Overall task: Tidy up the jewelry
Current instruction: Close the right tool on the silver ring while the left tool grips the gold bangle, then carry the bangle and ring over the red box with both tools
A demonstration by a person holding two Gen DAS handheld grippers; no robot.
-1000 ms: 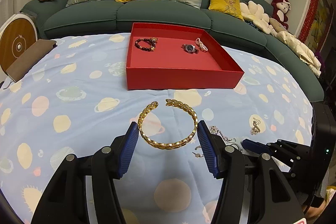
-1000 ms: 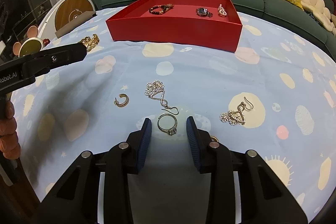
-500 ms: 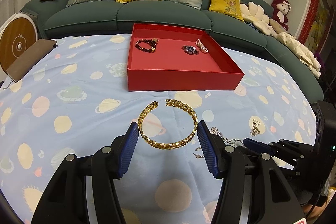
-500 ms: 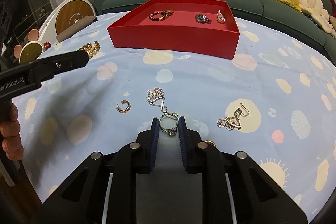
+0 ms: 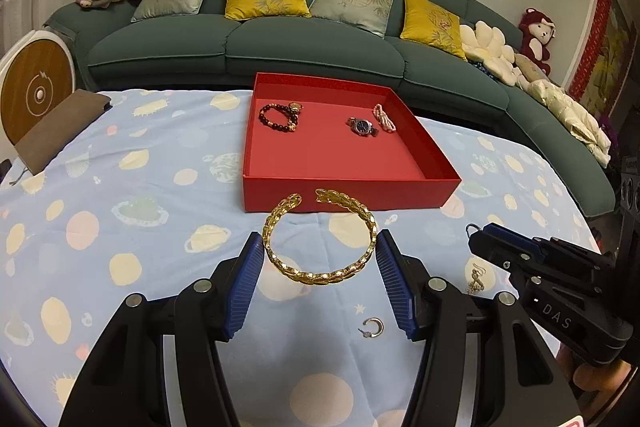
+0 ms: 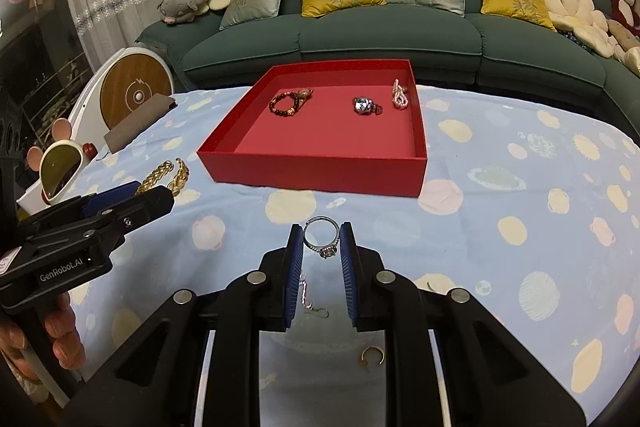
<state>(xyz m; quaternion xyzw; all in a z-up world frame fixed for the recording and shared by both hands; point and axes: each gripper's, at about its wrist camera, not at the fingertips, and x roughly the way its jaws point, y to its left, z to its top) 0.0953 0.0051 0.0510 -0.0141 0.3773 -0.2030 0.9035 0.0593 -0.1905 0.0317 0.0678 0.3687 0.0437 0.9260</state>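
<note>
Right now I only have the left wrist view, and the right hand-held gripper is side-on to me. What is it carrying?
Observer: In the right wrist view, the right hand-held gripper is shut on a silver ring, with a pad pressing on each side.
Operator: Which way does its stone face?
Observer: The stone sits at the low side of the ring, toward the camera.
Operator: And my gold bangle, seen from over there?
Observer: The bangle juts forward past the fingers of the left hand-held gripper and is angled upward.
</note>
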